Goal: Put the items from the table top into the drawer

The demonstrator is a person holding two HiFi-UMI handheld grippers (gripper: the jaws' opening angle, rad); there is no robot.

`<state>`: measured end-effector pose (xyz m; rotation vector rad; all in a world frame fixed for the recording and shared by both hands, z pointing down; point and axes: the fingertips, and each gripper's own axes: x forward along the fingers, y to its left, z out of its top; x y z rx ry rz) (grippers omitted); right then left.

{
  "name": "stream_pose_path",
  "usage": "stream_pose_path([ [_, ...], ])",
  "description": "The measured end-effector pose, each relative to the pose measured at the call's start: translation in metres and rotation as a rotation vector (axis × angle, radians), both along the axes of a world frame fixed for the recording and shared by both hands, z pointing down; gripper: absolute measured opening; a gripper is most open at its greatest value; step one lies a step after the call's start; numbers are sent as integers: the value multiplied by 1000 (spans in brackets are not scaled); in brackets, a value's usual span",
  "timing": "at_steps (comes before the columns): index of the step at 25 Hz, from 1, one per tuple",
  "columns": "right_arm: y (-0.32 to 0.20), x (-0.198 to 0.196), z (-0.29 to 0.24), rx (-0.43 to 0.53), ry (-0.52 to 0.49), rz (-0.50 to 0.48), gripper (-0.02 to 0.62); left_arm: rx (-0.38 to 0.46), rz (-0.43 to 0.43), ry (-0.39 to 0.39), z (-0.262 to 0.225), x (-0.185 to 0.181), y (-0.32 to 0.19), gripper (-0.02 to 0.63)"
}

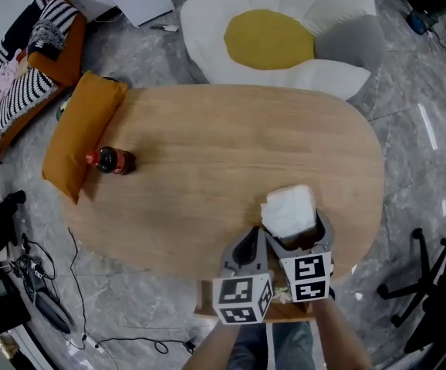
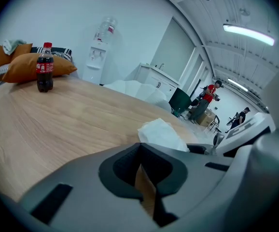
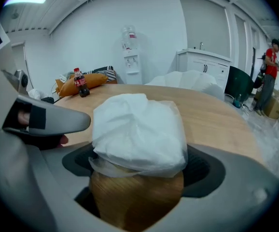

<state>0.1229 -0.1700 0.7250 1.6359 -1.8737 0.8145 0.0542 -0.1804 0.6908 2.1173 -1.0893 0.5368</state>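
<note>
A white tissue pack [image 1: 288,209] hangs over the near right edge of the oval wooden table [image 1: 231,129], with my right gripper [image 1: 299,234] shut on it. In the right gripper view the pack [image 3: 137,129] fills the space between the jaws [image 3: 137,164]. Just to its left my left gripper [image 1: 248,242] sits at the table's near edge, shut with nothing in it [image 2: 143,178]; the pack [image 2: 161,134] lies just beyond it. A cola bottle [image 1: 113,161] stands at the far left of the table. An open wooden drawer [image 1: 206,305] shows under both grippers.
An orange cushion [image 1: 80,141] leans on the table's left end, behind the bottle [image 2: 44,67]. A flower-shaped beanbag [image 1: 281,33] lies beyond the far edge. An office chair base [image 1: 427,284] is at the right, cables [image 1: 76,314] at the left. A water dispenser [image 2: 98,57] stands by the wall.
</note>
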Motion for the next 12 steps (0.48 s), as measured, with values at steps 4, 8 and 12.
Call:
stream_pose_path([
  [4,1,4,-2,3,27,-4,444,-4,1,-3,1,0,0,9],
  [8,1,5,-4,11,34,-21,371,-9,-4,-8,4,-2,4,9],
  [12,3,7,-9,23,32,-21,325,-6,-2,-5,1,1,9,9],
])
